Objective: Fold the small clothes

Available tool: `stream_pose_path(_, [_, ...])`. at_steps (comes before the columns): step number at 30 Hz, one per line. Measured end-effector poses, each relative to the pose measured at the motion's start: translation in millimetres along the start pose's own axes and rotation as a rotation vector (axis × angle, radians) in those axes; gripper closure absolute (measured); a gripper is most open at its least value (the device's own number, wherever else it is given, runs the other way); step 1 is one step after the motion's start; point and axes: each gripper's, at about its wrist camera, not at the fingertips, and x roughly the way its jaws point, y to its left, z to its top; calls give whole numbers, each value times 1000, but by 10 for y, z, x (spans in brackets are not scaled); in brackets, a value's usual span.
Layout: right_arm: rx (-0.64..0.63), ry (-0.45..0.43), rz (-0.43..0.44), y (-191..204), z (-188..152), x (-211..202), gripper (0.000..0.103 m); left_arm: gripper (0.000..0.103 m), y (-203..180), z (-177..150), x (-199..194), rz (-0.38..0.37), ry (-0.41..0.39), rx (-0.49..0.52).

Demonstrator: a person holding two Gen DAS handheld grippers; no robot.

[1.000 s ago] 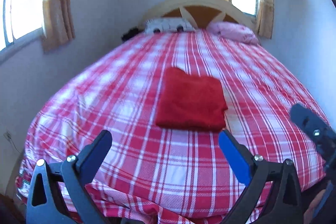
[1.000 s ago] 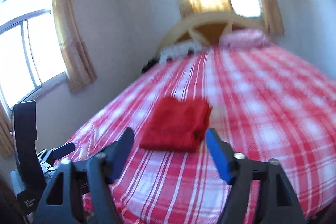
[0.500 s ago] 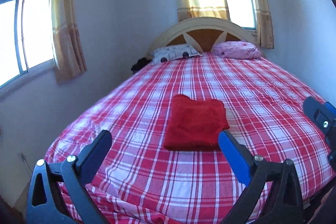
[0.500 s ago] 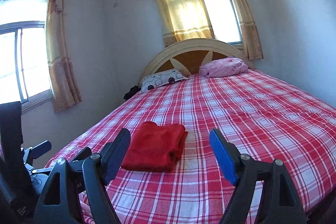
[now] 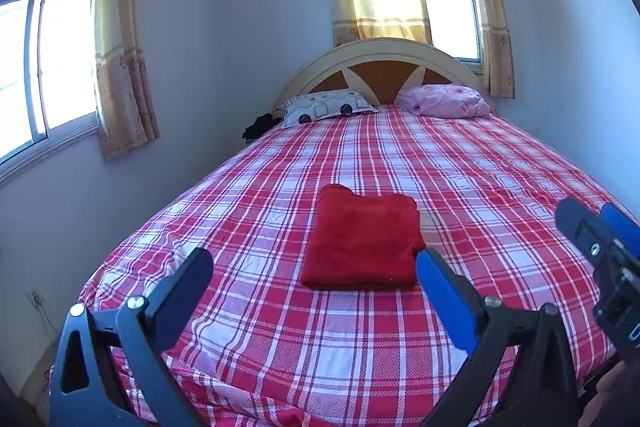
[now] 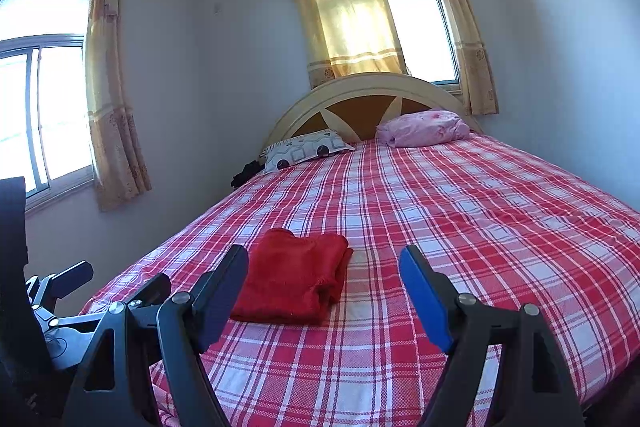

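Observation:
A red garment (image 5: 362,239) lies folded into a neat rectangle on the red-and-white plaid bed (image 5: 500,187). My left gripper (image 5: 314,267) hovers near the foot of the bed, short of the garment, open with nothing between its fingers. In the right wrist view the same red garment (image 6: 294,281) lies just ahead and to the left. My right gripper (image 6: 324,267) is open and holds nothing, off the cloth. The right gripper's fingers (image 5: 592,231) also show at the right edge of the left wrist view.
A patterned pillow (image 5: 326,107) and a pink pillow (image 5: 444,101) rest against the arched headboard (image 5: 380,55). A dark object (image 5: 260,127) sits by the bed's far left corner. Curtained windows stand on the left wall and behind the bed.
Both views have tilted up and drawn back from the bed, so the garment sits lower and smaller and more of the walls and windows shows. Both grippers stay open.

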Motion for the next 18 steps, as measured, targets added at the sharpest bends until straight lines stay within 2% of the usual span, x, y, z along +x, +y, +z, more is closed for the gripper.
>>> stream_pose_path(18, [2, 19, -4, -21, -33, 34, 24, 0, -37, -10, 17, 9, 26, -4])
